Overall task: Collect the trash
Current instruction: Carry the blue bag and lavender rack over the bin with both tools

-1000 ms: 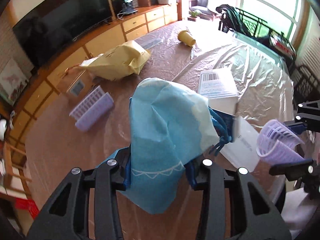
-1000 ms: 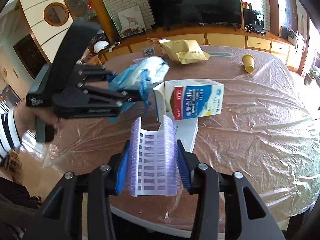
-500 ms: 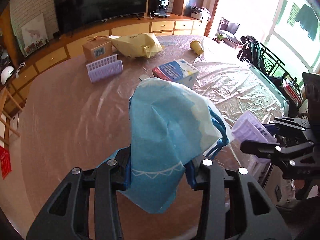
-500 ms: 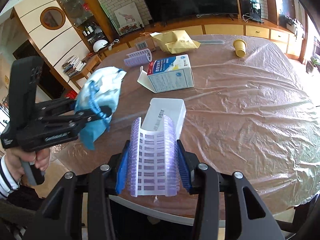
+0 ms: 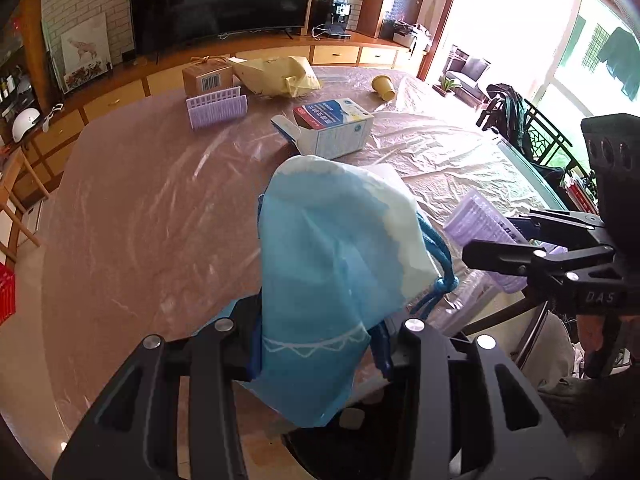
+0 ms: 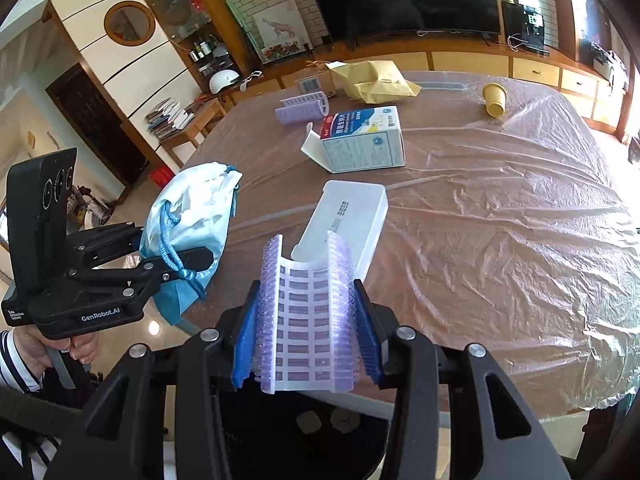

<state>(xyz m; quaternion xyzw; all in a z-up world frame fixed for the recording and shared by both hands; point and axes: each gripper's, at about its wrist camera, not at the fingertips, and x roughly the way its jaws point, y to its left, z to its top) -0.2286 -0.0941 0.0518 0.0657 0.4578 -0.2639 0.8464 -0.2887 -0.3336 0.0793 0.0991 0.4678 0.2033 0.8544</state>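
Currently: plastic-covered surface (image 6: 500, 240) carries blue-white carton (image 6: 362, 142), yellow envelope (image 6: 372, 80), white flat box (image 6: 348, 220), second lilac tray (image 6: 304, 106), yellow cup (image 6: 494, 99). Left gripper (image 5: 316, 344) fingers clenched on blue drawstring bag (image 5: 332, 264), off near surface edge. Right gripper (image 6: 306, 344) fingers clamp lilac slotted tray (image 6: 308, 320), above black bin (image 6: 304, 432).

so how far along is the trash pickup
Nothing looks binned yet. In hand: the left gripper is shut on a blue drawstring bag, the right gripper on a purple plastic tray. Left on the table: second purple tray, carton, white box, yellow envelope, yellow cup, cardboard box.
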